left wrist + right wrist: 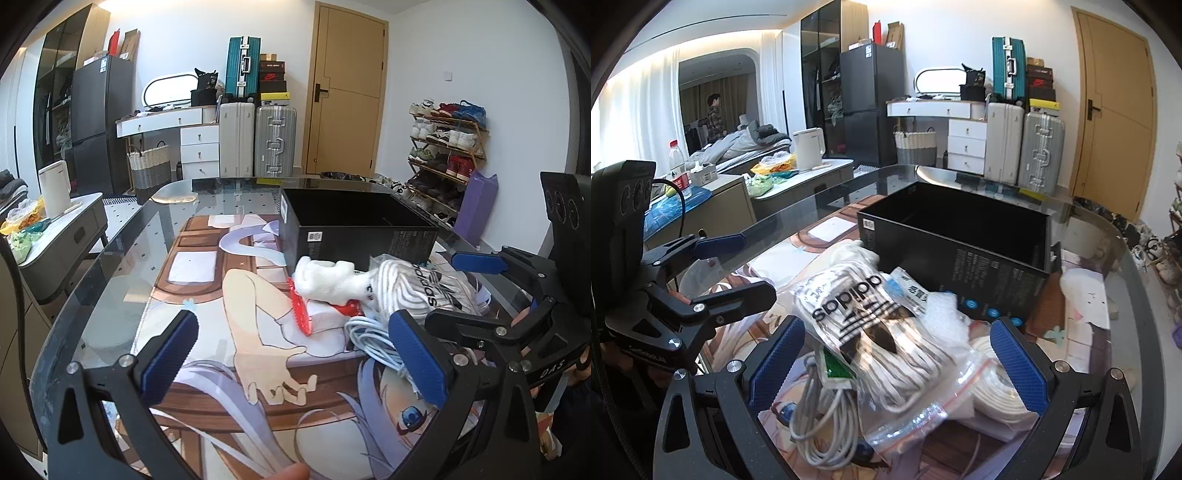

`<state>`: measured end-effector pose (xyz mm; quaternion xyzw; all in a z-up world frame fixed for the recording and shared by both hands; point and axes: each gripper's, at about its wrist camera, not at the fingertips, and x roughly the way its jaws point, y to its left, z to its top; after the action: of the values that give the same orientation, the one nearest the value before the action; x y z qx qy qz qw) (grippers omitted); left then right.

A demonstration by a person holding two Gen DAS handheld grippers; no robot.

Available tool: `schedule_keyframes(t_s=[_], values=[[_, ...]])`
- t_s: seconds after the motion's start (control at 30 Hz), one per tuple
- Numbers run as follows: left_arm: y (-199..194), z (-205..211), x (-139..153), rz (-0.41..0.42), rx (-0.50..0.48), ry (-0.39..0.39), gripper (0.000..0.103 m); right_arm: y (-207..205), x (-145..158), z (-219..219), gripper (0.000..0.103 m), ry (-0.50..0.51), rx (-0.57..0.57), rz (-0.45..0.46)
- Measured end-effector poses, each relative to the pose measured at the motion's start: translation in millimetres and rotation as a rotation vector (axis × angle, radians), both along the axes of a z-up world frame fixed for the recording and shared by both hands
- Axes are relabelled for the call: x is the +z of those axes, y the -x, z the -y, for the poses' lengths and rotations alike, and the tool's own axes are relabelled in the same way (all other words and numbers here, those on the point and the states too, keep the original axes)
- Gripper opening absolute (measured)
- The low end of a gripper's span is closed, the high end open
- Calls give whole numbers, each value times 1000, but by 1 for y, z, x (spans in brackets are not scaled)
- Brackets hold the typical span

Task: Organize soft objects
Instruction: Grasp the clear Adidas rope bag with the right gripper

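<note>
the right gripper (897, 365), fingers wide apart, hovers low over the clear plastic bag of white striped socks (871, 332) beside the open black cardboard box (960, 243); the left gripper (291, 354) hangs apart over the glass table (122, 280).

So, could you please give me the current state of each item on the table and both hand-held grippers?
Black box: open, looks empty.
Bagged striped socks: on the pile, not gripped.
White plush: lying beside the box.
Grey cable: coiled, loose.
Left hand-held gripper: open, holding nothing.
Right hand-held gripper: open around the socks.
</note>
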<state>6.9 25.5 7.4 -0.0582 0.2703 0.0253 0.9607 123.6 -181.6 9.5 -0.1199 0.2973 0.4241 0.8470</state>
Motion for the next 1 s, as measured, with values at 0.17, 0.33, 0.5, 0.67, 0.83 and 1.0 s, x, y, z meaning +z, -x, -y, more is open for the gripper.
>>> schedule_keyframes(t_s=[0.17,0.33,0.5,0.67,0.83,1.0], values=[[-2,-5,-2,-5,9,3,103,-3,-1,-18,99,35,52,5],[-3,-6,-3,-6,7,3,103,-4,-7,-29,83,76,73,-6],[-2,-8,-3,-12,10,5,103,-1,-10,-26,69,50,73,-11],[-2,-8,-3,-8,9,4,103,2,-2,-12,46,0,35,15],[-2,-8,-4,-10,5,1,103,7,9,8,43,-80,-14,20],[-4,-4,-10,-35,-5,5,103,10,16,39,43,-164,-80,4]])
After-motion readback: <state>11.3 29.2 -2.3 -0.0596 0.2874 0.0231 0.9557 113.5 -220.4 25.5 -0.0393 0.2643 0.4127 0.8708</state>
